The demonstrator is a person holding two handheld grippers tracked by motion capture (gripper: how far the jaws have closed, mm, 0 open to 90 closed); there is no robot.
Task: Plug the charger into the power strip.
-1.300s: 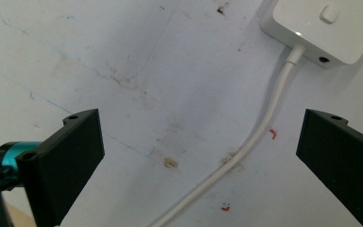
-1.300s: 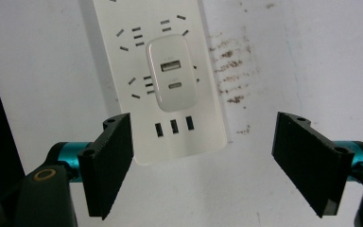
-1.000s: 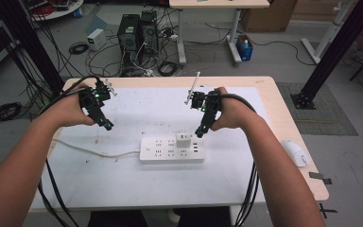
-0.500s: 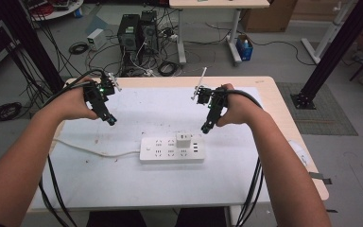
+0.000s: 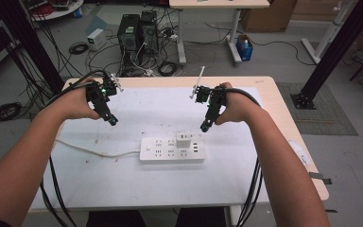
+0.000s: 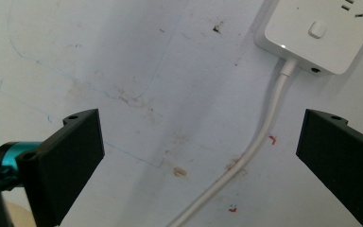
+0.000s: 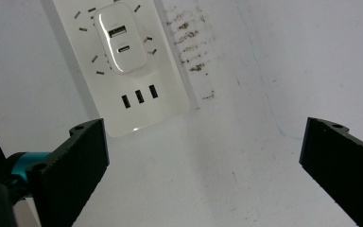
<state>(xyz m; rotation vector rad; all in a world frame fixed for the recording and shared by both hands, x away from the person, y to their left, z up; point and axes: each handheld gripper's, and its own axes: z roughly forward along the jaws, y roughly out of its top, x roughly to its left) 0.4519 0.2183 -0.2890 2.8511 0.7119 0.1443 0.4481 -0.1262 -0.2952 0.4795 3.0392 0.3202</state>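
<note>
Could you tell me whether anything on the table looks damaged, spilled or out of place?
Nothing is damaged. The white table cover has brown stains and small red marks near the power strip's cable; the charger sits squarely in the power strip.

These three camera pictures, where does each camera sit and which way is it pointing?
High view: sits above the person's side, looking forward and down on the table; both forearms, left gripper and right gripper show.
Left gripper view: rides the left gripper, looking down between its open jaws at the power strip's switch end and white cord.
Right gripper view: rides the right gripper, looking down between open jaws at the strip's USB end and a white charger.
All three views share the power strip.
</note>
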